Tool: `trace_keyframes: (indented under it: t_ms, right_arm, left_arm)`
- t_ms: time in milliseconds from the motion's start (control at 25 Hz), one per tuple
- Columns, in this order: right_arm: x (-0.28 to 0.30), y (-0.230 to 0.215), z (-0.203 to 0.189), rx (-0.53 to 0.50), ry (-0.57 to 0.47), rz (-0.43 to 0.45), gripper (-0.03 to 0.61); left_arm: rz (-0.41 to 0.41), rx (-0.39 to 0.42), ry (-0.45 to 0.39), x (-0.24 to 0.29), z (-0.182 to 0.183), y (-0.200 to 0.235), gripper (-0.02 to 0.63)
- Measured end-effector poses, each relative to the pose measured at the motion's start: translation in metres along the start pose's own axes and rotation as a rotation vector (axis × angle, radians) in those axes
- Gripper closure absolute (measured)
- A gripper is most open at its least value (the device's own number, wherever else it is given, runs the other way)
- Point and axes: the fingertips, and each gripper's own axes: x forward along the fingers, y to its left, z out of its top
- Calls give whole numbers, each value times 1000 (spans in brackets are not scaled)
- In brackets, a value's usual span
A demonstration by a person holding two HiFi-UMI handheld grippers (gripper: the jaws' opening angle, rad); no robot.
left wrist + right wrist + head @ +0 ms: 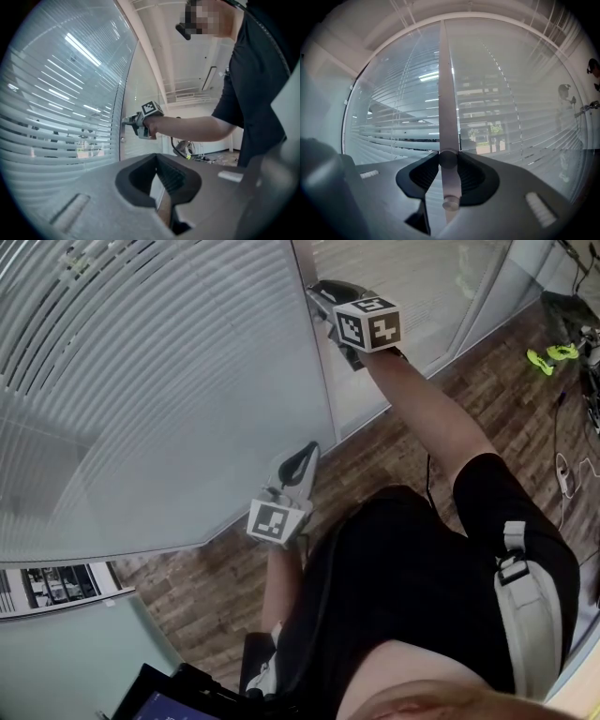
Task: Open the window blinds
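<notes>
right gripper (321,294): clenched on round knob (448,158) of frame post (445,84) | blinds (141,381): behind the glass, either side of post | left gripper (298,465): jaws together, empty, low beside blinds

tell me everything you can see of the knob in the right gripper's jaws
The knob is small, round and dull grey, metal by its look. It sticks out of the vertical frame strip between two glass panes. The jaws of the right gripper press on both its sides. A smaller round stud sits just below it.
</notes>
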Motion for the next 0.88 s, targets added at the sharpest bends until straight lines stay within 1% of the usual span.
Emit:
trace_keyframes:
  t_ms: [160,400,520,680,720,760,800,840,880]
  right_arm:
    - [3,-3,-2,-6,0,0,454]
    - [-3,-1,0,-49,3,-8,454]
    - [1,-1,-2,-29,4,-1,453]
    - [5,-1,-3,-44,7,12,446]
    - [4,0,-2,-51,5,20,438]
    - [3,1,-1,-74,5,27,405]
    - [2,3,-1,-115,11,33,358]
    - [0,5,-2,-170,20,36,330]
    - [-1,6,-3,-232,28,35,330]
  left_arm:
    - [1,3,2,3,-2,3,612]
    - [3,-1,-9,2,-2,0,612]
    - [-3,-4,3,3,-4,3,612]
    - [-9,-7,8,7,-5,6,612]
    - [-10,-7,8,8,-5,6,612]
    - [-11,-6,8,8,-5,5,612]
    - [-12,-6,8,8,-6,4,612]
    - [-13,-6,9,8,-6,4,612]
    - [-14,-8,10,8,-7,3,612]
